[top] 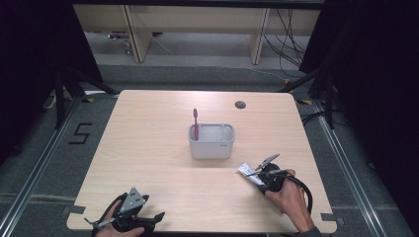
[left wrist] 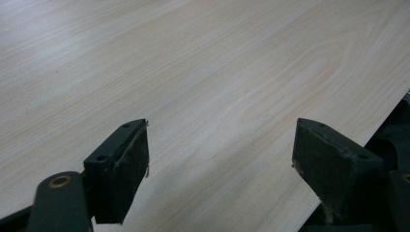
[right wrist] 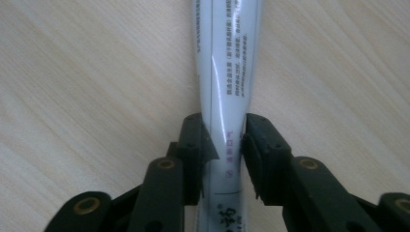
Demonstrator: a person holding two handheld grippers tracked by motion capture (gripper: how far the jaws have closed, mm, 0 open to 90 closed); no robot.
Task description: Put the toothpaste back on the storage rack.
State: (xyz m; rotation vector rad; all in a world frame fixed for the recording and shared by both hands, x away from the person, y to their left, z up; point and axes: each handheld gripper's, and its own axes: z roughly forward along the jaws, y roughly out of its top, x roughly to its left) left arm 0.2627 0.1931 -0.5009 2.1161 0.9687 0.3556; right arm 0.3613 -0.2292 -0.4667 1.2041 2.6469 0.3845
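white and glossy, the toothpaste tube (right wrist: 227, 87) lies flat on the pale wooden table (top: 148, 148), near its right edge and on the near side of the grey holder (top: 211, 141), a little apart from it. the right gripper (right wrist: 226, 145) has the tube between its two black jaws, whose pads press on it from both sides; small printed text runs along the tube toward the far end. in the high view the right gripper (top: 260, 174) sits at the near end of the tube (top: 247, 172), with the person's right hand (top: 289, 197) behind it and a black cable looping off to the right. the holder stands near the middle of the table, with a red toothbrush (top: 195, 123) upright in its left compartment. the left gripper (top: 129, 217) rests at the near left edge of the table, well apart from the tube. in its own view the left gripper (left wrist: 220, 150) has its jaws spread wide over bare wood, with nothing between them. a round cable hole (top: 240, 104) sits toward the far right of the tabletop.
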